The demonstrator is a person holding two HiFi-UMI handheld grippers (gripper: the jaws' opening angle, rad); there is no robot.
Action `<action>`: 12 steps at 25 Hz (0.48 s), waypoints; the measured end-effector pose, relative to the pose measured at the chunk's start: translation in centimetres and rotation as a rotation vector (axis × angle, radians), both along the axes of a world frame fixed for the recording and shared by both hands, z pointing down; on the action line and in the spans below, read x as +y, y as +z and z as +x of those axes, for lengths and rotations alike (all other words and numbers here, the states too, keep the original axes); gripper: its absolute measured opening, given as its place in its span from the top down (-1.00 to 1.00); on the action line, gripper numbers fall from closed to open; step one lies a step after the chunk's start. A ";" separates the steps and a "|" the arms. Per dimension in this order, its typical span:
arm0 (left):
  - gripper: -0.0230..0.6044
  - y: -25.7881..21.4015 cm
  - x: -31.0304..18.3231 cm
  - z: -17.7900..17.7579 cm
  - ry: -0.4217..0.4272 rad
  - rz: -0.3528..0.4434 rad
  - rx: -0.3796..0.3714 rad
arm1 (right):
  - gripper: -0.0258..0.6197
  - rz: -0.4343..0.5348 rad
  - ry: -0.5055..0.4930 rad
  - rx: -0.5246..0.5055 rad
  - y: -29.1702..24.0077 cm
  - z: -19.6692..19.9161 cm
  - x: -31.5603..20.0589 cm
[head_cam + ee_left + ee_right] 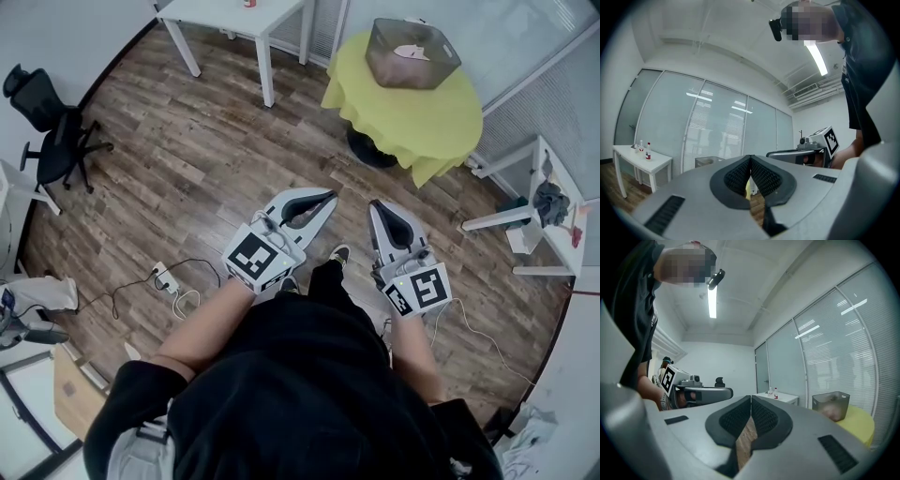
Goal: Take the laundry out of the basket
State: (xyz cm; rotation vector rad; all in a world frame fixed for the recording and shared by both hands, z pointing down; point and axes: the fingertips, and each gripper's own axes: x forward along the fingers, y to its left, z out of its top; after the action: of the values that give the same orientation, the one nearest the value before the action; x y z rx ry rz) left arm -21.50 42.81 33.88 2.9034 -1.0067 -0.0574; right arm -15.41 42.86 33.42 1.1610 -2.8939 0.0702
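Note:
A grey see-through basket (pixel 412 53) stands on a round table under a yellow cloth (pixel 403 112), far ahead of me across the wooden floor. Pale laundry (pixel 411 52) lies inside it. My left gripper (pixel 331 196) and right gripper (pixel 376 205) are held side by side at waist height, well short of the table. Both are shut with nothing between the pads. In the left gripper view the jaw tips of my left gripper (pixel 750 158) meet, with the basket (pixel 708 161) small behind them. The right gripper view shows the basket (pixel 830 405) to the right of my right gripper (pixel 750 397).
A white table (pixel 239 14) with small bottles stands at the back left, near a glass wall. A black office chair (pixel 52 131) is at the left. A power strip with cables (pixel 167 278) lies on the floor. A white rack (pixel 544 206) with clothing stands at the right.

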 end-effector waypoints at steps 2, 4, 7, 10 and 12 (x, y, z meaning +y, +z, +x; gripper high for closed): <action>0.89 0.1 -1.4 0.3 -0.008 0.002 -0.007 | 0.84 0.002 -0.003 -0.002 0.1 0.4 -1.5; 0.89 0.0 -3.0 0.8 -0.016 0.003 -0.014 | 0.84 0.004 -0.010 -0.004 0.0 1.0 -3.2; 0.89 -0.3 -5.9 1.9 -0.021 0.000 -0.013 | 0.84 0.011 -0.023 -0.001 -0.2 1.9 -6.1; 0.89 -0.3 -8.8 3.0 -0.026 -0.003 -0.012 | 0.84 0.008 -0.033 -0.002 -0.2 2.9 -9.2; 0.89 -0.6 -10.7 4.1 -0.031 -0.001 -0.017 | 0.84 0.005 -0.038 -0.002 -0.3 3.9 -11.0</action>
State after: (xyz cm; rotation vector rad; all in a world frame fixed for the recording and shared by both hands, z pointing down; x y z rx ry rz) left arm -17.44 32.14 33.26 2.8928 -1.0543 -0.0342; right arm -11.55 31.87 33.16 1.1064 -2.9187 0.0636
